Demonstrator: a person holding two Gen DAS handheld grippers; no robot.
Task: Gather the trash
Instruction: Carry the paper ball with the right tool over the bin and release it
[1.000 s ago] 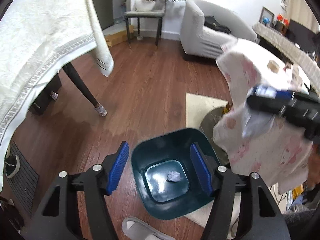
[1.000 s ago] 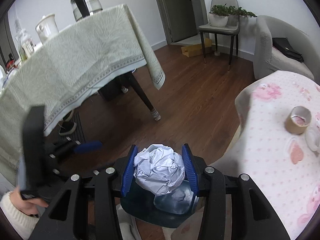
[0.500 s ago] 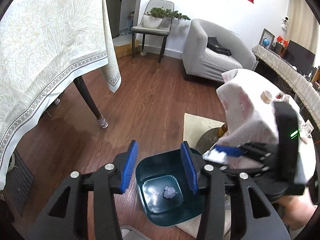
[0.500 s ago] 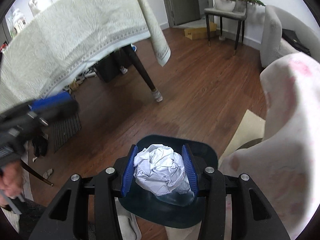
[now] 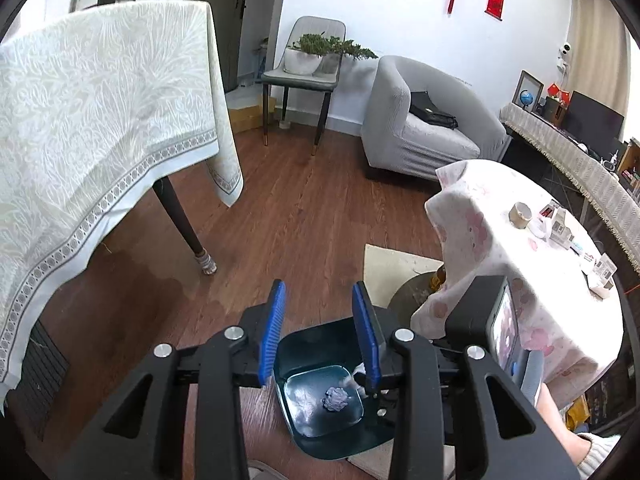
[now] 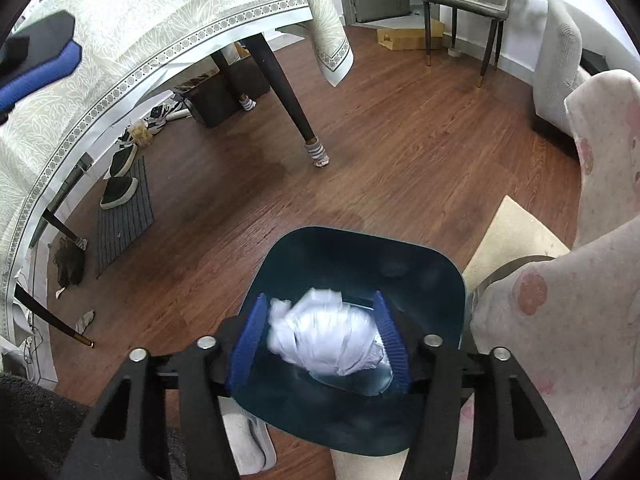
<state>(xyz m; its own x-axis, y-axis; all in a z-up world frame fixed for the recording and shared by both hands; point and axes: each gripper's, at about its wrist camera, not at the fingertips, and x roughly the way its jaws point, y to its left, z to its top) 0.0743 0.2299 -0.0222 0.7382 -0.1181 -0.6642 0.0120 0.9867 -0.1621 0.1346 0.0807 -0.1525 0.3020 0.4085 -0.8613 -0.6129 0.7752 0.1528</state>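
A dark teal bin (image 6: 360, 248) stands on the wooden floor, right under my right gripper (image 6: 319, 298). The jaws of that gripper are opening. A big crumpled white paper ball (image 6: 328, 332) sits loose and blurred between the blue pads, over the bin's mouth, with a gap at the left pad. In the left wrist view the same bin (image 5: 304, 332) holds a small grey crumpled wad (image 5: 336, 398) on its bottom. My left gripper (image 5: 318, 286) hangs above the bin's near-left side, its jaws drawn in to shut with nothing between them.
A table under a cream cloth (image 5: 100, 140) with a dark leg (image 6: 300, 128) fills the left. A round table in pink-flowered cloth (image 6: 580, 320) crowds the bin's right. A beige rug (image 6: 516, 232), a slipper (image 6: 248, 440), shoes on a mat (image 6: 120, 188) and a grey armchair (image 5: 424, 132) are around.
My left gripper's jaws have closed in, and it has risen above the bin. My right gripper came down over the bin, and its jaws have widened off the paper ball.
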